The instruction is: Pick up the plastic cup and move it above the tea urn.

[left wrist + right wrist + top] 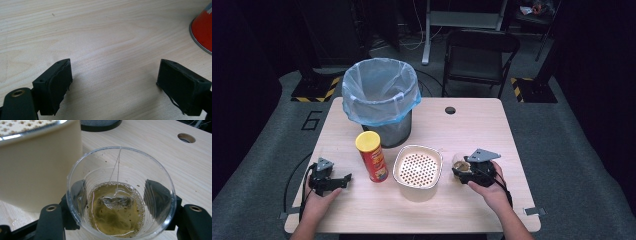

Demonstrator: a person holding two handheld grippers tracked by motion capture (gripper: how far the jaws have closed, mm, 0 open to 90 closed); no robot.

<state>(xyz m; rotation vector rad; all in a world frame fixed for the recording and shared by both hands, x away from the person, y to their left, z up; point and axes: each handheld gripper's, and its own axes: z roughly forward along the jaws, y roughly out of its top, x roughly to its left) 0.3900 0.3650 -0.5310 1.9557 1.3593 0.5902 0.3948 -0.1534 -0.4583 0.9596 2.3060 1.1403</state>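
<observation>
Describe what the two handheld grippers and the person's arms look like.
Both the left gripper and the right gripper are black, each topped by a grey three-cornered plate and trailing a black cable. In the gripper views, each has two blocky black jaws with flat pads and brass-coloured bushings on the jaw arms. The forearms are bare, without sleeves.

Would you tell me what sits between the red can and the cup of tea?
The cream perforated basket sits between the red can and the cup, as the high view shows.
</observation>
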